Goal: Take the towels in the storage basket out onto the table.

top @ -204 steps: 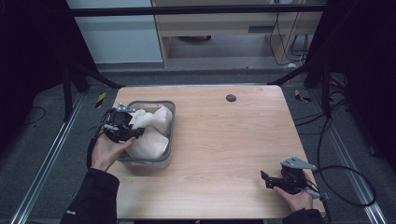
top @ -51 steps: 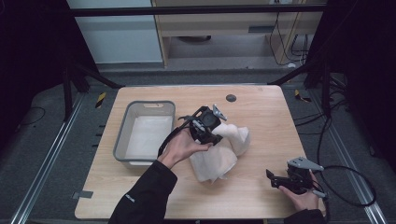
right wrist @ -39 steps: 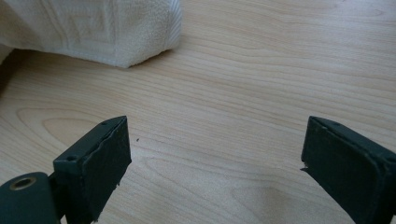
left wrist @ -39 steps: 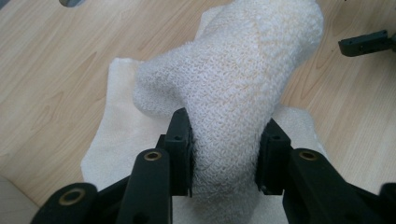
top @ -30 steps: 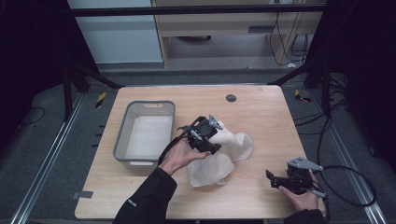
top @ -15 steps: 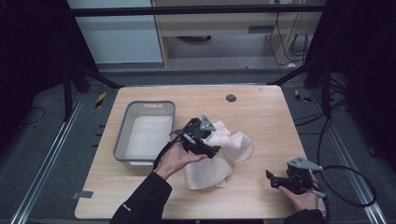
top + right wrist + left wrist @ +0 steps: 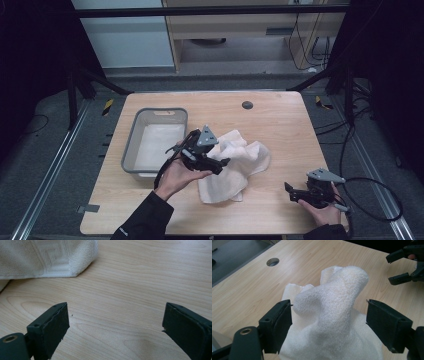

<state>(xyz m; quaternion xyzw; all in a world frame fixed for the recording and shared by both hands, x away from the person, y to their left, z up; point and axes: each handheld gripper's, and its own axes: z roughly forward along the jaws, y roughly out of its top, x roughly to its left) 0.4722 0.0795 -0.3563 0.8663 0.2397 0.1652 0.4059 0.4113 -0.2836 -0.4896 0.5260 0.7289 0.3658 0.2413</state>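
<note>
The towel lies crumpled on the table, near its middle, at about 3 o'clock from the bin. It is out of the bin because, as I judge, the work is to bring it to open wood where it can be spread or folded.

The left gripper sits at the towel's 9 o'clock edge. Its jaws have just been opening and now stand wide. In the left gripper view a raised hump of towel stands between them, but the pads do not press it; one pad is just beside the cloth. So the towel is let go and rests by its own weight.

The right gripper waits at 4 o'clock from the towel, low over the wood, with its jaws spread and nothing between them. In its own view a towel corner lies at 11 o'clock, near. Probably it is kept there ready to take that corner.
</note>
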